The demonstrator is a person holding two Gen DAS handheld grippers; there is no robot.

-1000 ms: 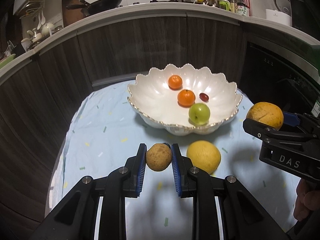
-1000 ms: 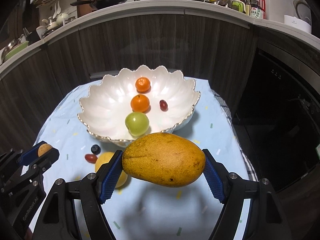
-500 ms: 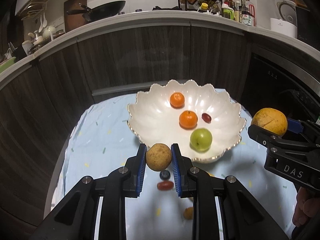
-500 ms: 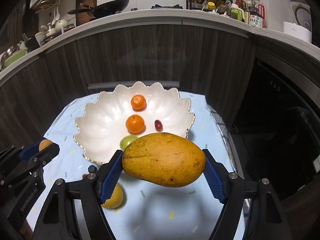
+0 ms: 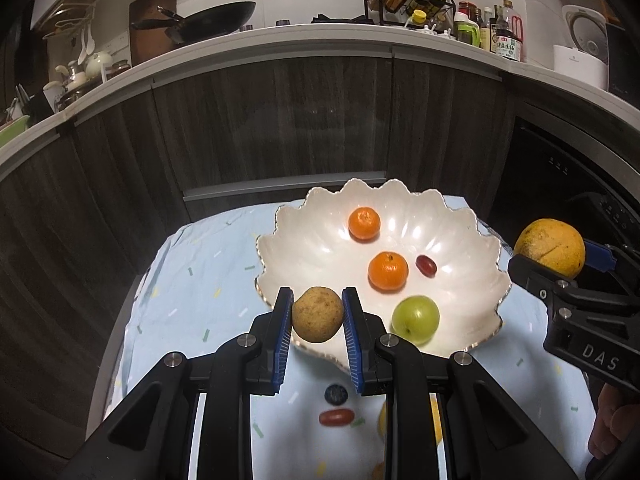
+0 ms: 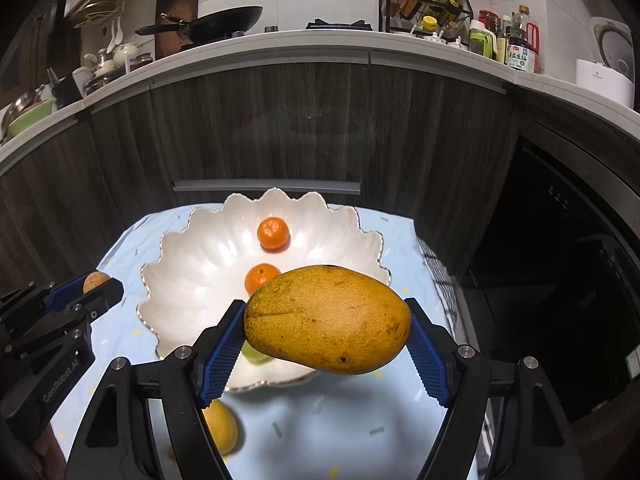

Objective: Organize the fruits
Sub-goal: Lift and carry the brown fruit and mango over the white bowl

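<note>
Both grippers have risen and drawn toward the white scalloped ceramic bowl (image 5: 476, 280) since a second ago, so the bowl now sits lower in each view and the fruit on the cloth has slid down to the bottom edge. The left gripper (image 5: 317, 314) is closed to a narrow gap around a small round brownish-yellow fruit (image 5: 317, 314), which hangs over the bowl's near rim in the lower centre of its view. The right gripper (image 6: 327, 330) is spread wide and clamps a large yellow-orange mango (image 6: 327, 318) by its two ends, low in the centre of its frame, above the bowl's near side.

Inside the bowl lie two orange mandarins (image 5: 388, 271), a green round fruit (image 5: 415, 315) and a small dark red grape (image 5: 425, 265). On the pale blue speckled tablecloth (image 5: 200, 288), between the left gripper's arms at the bottom of the frame, rest a blueberry (image 5: 335, 394) and a red cherry tomato (image 5: 337, 417) just below it. A yellow lemon-like fruit (image 6: 222, 426) sits on the cloth at the lower left of the right view.
</note>
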